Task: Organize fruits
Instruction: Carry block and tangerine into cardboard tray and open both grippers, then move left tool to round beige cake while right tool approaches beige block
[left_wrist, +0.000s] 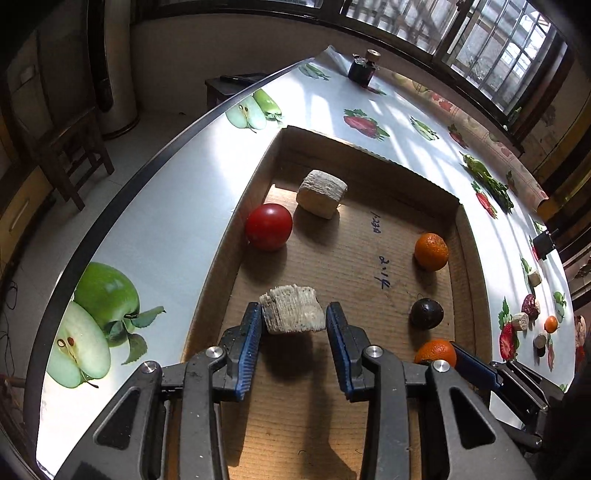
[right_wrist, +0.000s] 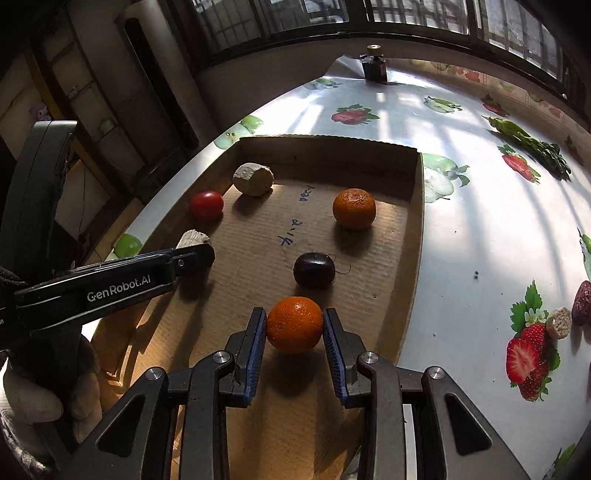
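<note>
Left tongs (left_wrist: 293, 321): parted round pale chunk (left_wrist: 291, 310) above cardboard tray (left_wrist: 369, 251). Right tongs (right_wrist: 294, 325): clamping orange (right_wrist: 294, 325) over tray's near end.

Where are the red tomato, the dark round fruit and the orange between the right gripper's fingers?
Red tomato (left_wrist: 269, 227), left wrist view, centre of its skin.
Dark round fruit (right_wrist: 314, 270), right wrist view, its top.
Orange (right_wrist: 294, 325), right wrist view, middle of its peel.

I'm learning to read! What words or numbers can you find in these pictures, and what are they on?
"GenRobot.AI": white letters on the side of the left hand-held gripper.
Blue handwriting on the floor of the cardboard box: two short scribbles, too messy to read for sure.
No other words or numbers show.
</note>
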